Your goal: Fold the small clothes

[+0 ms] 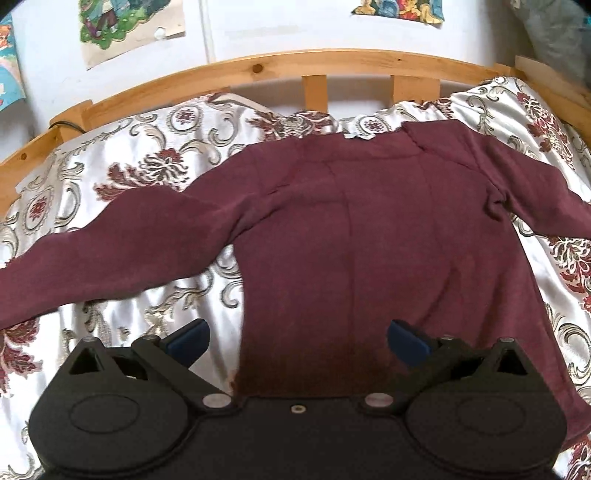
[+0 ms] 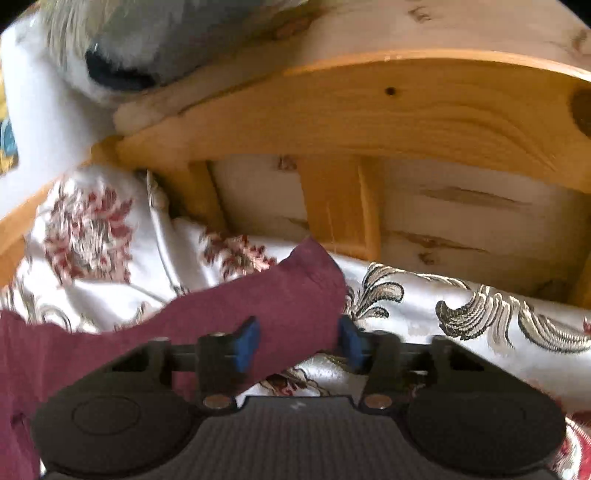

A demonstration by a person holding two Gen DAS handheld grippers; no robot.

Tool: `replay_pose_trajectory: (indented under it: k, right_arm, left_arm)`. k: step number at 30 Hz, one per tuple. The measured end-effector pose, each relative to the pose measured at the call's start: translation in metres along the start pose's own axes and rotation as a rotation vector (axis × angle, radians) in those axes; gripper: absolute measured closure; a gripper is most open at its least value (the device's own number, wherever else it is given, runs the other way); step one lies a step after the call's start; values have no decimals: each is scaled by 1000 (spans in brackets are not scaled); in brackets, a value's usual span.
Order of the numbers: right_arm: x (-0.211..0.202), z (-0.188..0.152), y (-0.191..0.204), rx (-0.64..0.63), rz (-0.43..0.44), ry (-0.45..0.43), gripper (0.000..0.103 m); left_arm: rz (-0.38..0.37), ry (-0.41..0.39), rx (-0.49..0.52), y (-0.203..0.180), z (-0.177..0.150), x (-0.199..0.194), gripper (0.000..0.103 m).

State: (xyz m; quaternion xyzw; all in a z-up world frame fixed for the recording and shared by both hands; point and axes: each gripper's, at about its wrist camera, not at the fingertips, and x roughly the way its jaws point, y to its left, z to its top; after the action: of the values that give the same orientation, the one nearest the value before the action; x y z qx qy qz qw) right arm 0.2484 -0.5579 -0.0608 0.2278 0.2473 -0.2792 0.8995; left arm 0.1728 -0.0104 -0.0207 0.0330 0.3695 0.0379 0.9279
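Bed: wooden frame (image 1: pixel 258 68) held a flowered bedspread (image 1: pixel 155 155).
Shirt: maroon top (image 1: pixel 351 229) lay spread flat on it, sleeves out.
Left gripper (image 1: pixel 297 338): fingers wide apart above the hem, nothing pinched.
Right gripper (image 2: pixel 299 341): fingers straddled the sleeve cuff (image 2: pixel 295 291); whether they pressed it was unclear.
Wall: posters (image 1: pixel 125 26).

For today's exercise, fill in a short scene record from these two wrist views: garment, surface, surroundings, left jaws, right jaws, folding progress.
garment: maroon long-sleeved top, spread flat, sleeves out to both sides
surface: white floral bedspread
surroundings: wooden bed rail behind; pictures on the wall
left jaws: left gripper wide open above the hem, gripping nothing
right jaws: right gripper partly closed around the sleeve cuff; pad contact unclear
folding progress: no fold visible yet
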Motion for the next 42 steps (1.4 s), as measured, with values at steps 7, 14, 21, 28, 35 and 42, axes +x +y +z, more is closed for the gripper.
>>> replay_pose_trajectory:
  k: [7,14,21,28,35,42]
  right_arm:
    - [-25,6,21,-64,73,-132,89]
    - [-110,16,114,-327,297,-365,89]
    - [-197,-43,233,-723,692,-500,89]
    - [-226,-165,297,-1122,852,-506,89]
    - [-226,-252,284,-1336,913,-401,87]
    - [-226,-275,254,-1454,1022,-234,26]
  left_arm:
    - [21,-16,-22,23,-1,-10,1]
    - [39,-46,-46,44,4,-20,1]
    - [70,-97,-148,72,9,-31,1]
    - [113,-115,-227,102,6,-37,1]
    - [126,-110,-216,116,-5,-36,1]
    - [70,-131,-234,112,-1,-26,1]
